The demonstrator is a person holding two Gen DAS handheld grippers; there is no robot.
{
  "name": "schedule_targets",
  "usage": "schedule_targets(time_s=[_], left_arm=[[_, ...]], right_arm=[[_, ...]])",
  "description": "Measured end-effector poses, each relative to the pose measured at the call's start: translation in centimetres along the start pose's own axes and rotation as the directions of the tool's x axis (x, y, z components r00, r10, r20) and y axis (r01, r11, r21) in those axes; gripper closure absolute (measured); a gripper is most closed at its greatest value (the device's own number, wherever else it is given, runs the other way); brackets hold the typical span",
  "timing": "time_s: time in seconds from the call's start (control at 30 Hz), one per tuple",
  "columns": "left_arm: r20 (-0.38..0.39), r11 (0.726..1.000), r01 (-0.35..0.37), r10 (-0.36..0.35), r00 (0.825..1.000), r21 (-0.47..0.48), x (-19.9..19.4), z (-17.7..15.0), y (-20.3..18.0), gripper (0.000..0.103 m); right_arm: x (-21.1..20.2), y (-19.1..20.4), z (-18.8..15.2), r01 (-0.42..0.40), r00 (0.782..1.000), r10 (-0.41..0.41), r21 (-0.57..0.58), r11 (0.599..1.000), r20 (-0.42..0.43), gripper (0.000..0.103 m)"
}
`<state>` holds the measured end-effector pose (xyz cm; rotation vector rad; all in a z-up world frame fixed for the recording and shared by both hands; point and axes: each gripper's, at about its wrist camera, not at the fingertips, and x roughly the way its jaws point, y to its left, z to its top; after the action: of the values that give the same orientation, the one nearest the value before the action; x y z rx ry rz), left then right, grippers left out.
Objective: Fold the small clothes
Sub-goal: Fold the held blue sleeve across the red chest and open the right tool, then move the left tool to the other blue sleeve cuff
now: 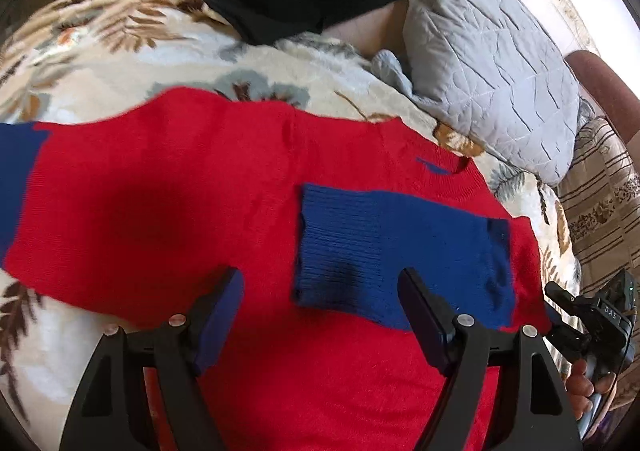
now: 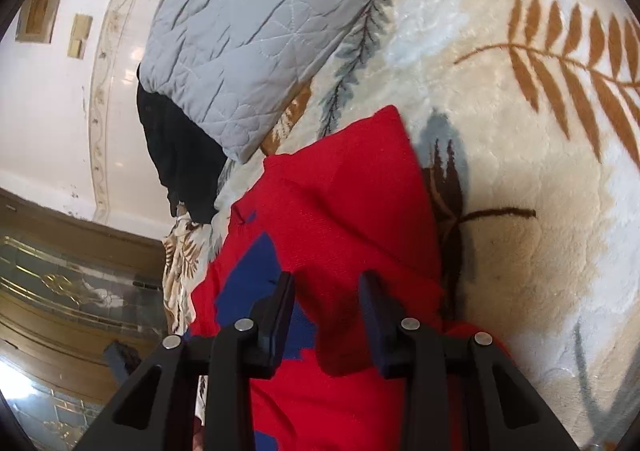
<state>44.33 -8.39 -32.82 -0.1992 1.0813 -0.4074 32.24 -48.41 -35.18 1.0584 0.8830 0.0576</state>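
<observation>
Your red sweater lies on the leaf-print blanket, one blue-cuffed sleeve already folded across its body toward three o'clock. Your left gripper hovers spread and empty over it; your right gripper seems to pinch a raised red fold. The other sleeve at nine o'clock and the final folds remain.

Only readable txt: "DAS" in white caps on the black handheld device, right edge of left wrist view. Nothing legible elsewhere.
</observation>
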Motion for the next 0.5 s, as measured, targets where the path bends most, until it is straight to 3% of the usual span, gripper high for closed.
schedule_targets(time_s=[0.03, 0.17, 0.2, 0.27, 0.5], left_arm=[[-0.009, 1.0, 0.011, -0.011, 1.0, 0.007, 0.4, 0.0, -0.2, 0.024], [-0.017, 0.998, 0.016, -0.015, 1.0, 0.063, 1.0, -0.1, -1.3, 0.052], [-0.014, 0.997, 0.023, -0.022, 1.0, 0.074, 1.0, -0.1, -1.4, 0.067], [-0.021, 0.994, 0.085, -0.084, 0.996, 0.068, 1.3, 0.0, -1.3, 0.087], [-0.014, 0.995, 0.082, -0.081, 0.997, 0.051, 1.2, 0.1, -1.5, 0.086]], right_arm=[[-0.2, -0.1, -0.1, -0.004, 1.0, 0.004, 0.001, 1.0, -0.001, 0.066], [0.1, -0.8, -0.2, -0.02, 1.0, 0.02, 0.014, 1.0, -0.008, 0.066], [0.1, -0.9, -0.2, -0.02, 1.0, 0.02, 0.01, 1.0, -0.007, 0.066], [-0.4, -0.9, -0.4, -0.017, 1.0, 0.017, 0.0, 1.0, -0.005, 0.066], [-2.6, 0.8, -0.3, -0.069, 0.994, 0.074, -0.062, 0.996, 0.084, 0.064]])
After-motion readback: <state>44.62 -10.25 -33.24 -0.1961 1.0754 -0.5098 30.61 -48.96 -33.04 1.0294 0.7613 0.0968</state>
